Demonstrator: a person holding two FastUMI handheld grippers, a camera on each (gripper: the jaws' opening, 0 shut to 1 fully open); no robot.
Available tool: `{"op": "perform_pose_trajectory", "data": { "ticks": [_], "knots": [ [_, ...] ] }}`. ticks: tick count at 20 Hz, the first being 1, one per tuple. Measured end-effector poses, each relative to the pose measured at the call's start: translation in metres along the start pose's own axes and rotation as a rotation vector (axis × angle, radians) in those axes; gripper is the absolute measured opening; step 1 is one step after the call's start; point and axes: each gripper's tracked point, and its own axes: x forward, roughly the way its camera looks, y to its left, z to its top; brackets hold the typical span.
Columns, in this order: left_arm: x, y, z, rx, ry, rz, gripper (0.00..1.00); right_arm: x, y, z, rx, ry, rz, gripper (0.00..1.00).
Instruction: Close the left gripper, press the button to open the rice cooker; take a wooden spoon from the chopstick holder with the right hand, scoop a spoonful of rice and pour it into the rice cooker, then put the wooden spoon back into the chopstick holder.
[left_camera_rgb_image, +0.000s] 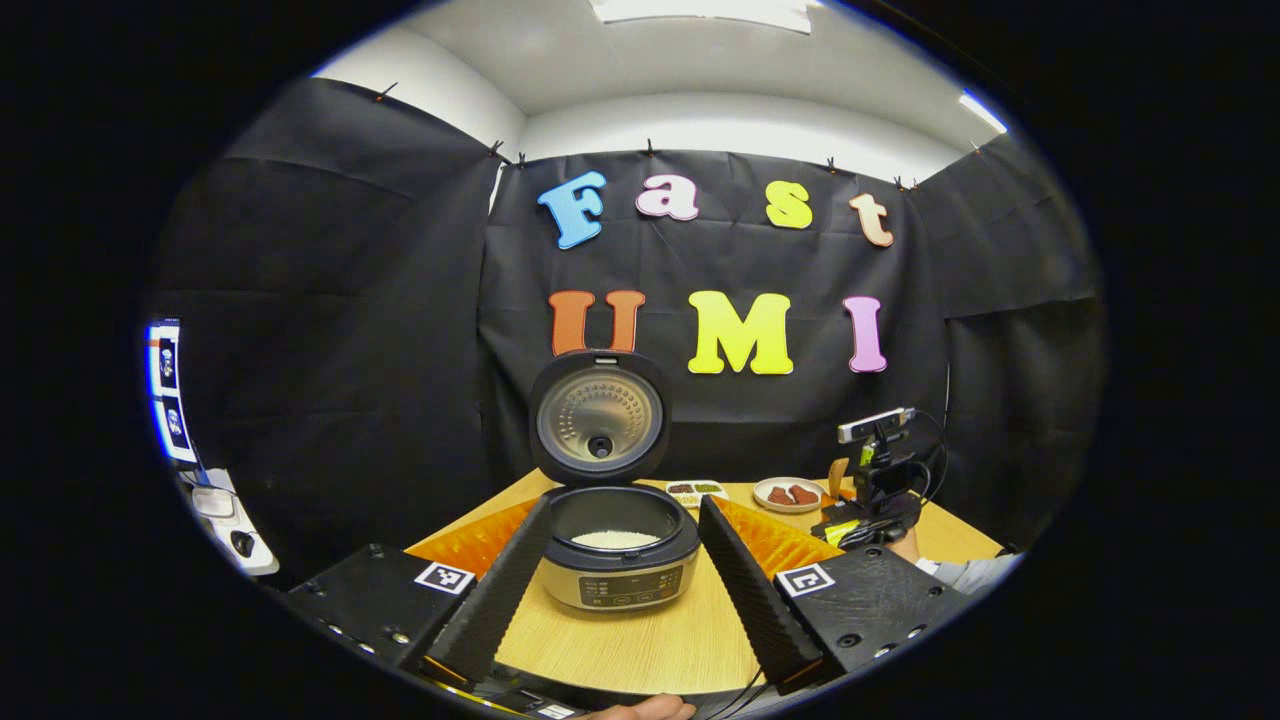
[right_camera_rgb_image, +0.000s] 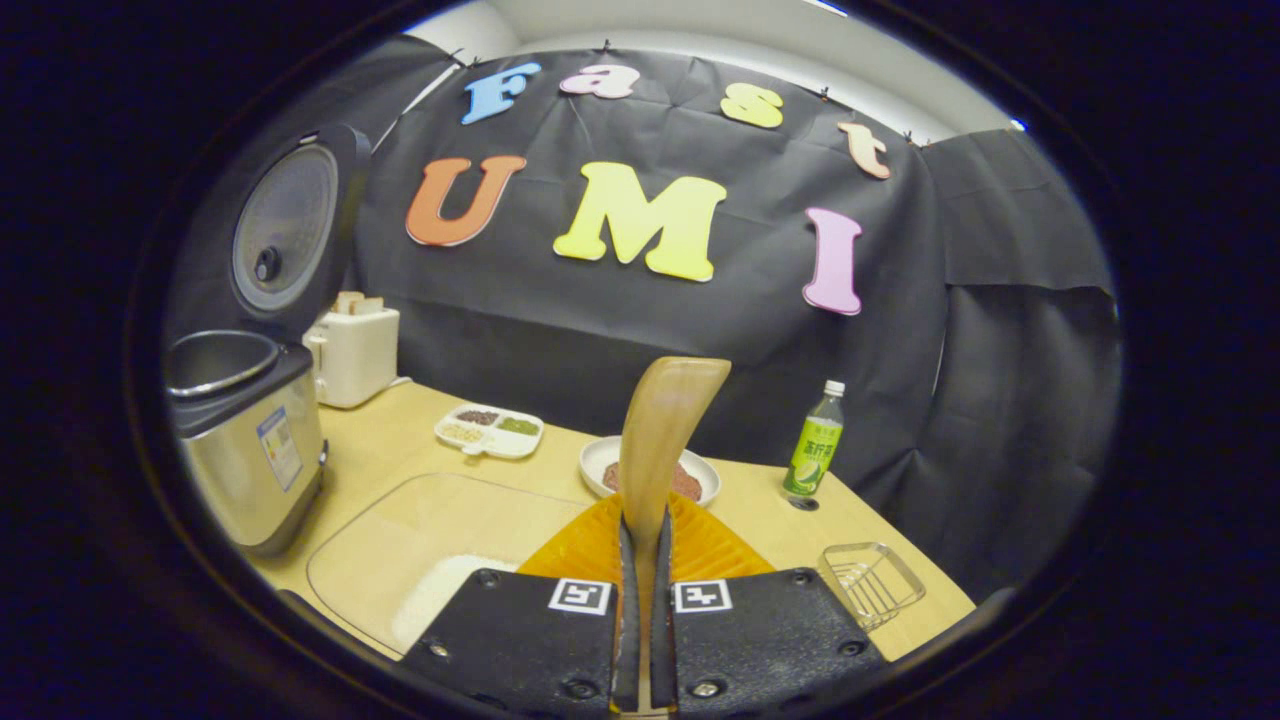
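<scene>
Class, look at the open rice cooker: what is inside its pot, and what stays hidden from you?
Inside the rice cooker, a low layer of white rice lies in the dark inner pot. The pot's front wall hides the near part of the rice and the bottom.

Black cloth walls (left_camera_rgb_image: 330, 330), white ceiling (left_camera_rgb_image: 720, 80), light wooden table (right_camera_rgb_image: 400, 450)

The rice cooker (right_camera_rgb_image: 245, 440) has a brushed metal body and glossy dark rim; the wooden spoon (right_camera_rgb_image: 660, 440) looks smooth, the desk (left_camera_rgb_image: 640, 640) matt wood-grain.
</scene>
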Motion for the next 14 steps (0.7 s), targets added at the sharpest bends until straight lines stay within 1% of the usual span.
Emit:
{"op": "perform_pose_trajectory", "data": {
  "ticks": [2,4,7,10,14],
  "knots": [
    [0.001,-0.001,-0.003,-0.006,0.011,-0.004,0.94,-0.004,0.009,-0.001,0.05,0.016,0.025,0.1],
    [0.002,0.002,-0.003,0.0,0.01,0.002,0.95,-0.008,0.027,-0.006,0.12,0.053,0.084,0.1],
    [0.001,0.005,-0.006,0.007,0.008,0.012,0.94,-0.013,0.041,-0.005,0.191,0.073,0.126,0.1],
    [0.002,0.002,-0.008,0.013,0.012,0.002,0.95,-0.016,0.059,-0.005,0.355,0.103,0.188,0.1],
    [0.001,0.004,-0.003,0.026,-0.007,0.013,0.95,-0.011,0.063,-0.009,0.541,0.186,0.224,0.1]
  ]
}}
